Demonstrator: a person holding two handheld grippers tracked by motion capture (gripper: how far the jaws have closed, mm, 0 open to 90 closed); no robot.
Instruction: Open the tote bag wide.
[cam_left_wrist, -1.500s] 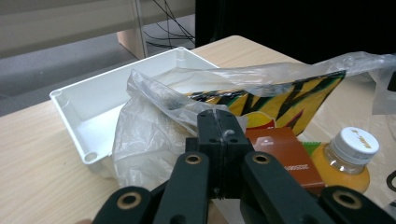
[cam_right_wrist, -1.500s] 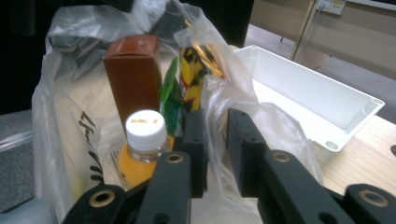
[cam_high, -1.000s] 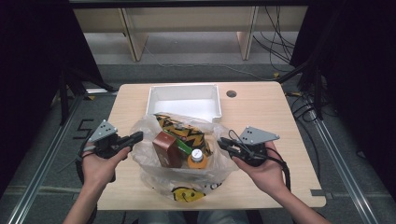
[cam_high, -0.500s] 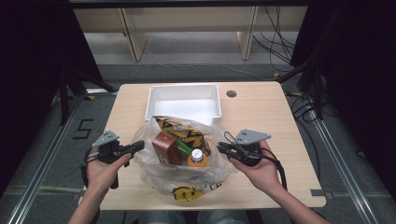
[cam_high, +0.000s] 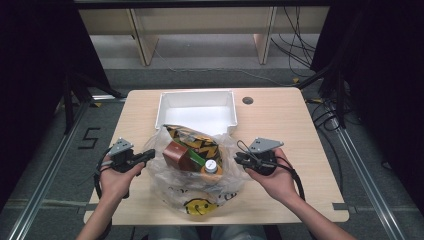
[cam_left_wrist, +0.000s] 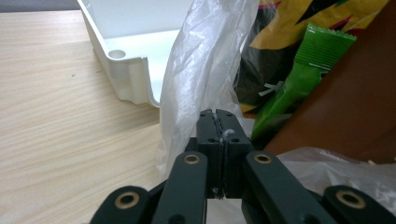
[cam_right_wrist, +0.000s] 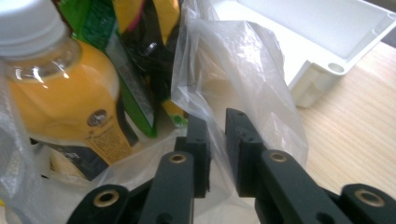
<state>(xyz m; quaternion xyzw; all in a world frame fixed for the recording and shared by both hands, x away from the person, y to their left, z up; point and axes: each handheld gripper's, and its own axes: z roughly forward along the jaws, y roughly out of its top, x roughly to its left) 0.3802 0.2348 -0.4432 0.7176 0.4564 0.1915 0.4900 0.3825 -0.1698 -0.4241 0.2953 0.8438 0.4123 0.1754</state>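
A clear plastic bag (cam_high: 200, 192) with a yellow smiley print lies on the table's front half. It holds a brown box (cam_high: 176, 156), a yellow-black packet (cam_high: 192, 137), a green packet (cam_left_wrist: 303, 70) and an orange drink bottle (cam_right_wrist: 60, 98) with a white cap (cam_high: 212, 165). My left gripper (cam_high: 150, 156) is at the bag's left rim and shut on the film (cam_left_wrist: 201, 60). My right gripper (cam_high: 238, 159) is at the right rim. Its jaws have just been opening, and the film (cam_right_wrist: 238, 60) hangs in the gap between them, unpressed.
A white rectangular tray (cam_high: 197, 107) stands just behind the bag, its corner close to both grippers (cam_left_wrist: 126, 70) (cam_right_wrist: 327, 28). A round cable hole (cam_high: 247, 100) sits in the tabletop at the back right. Bare wood lies left and right of the bag.
Both hands have come down and nearer the front edge with the bag's rims. The bag now sags lower and wider on the table. The right jaws have parted a little.
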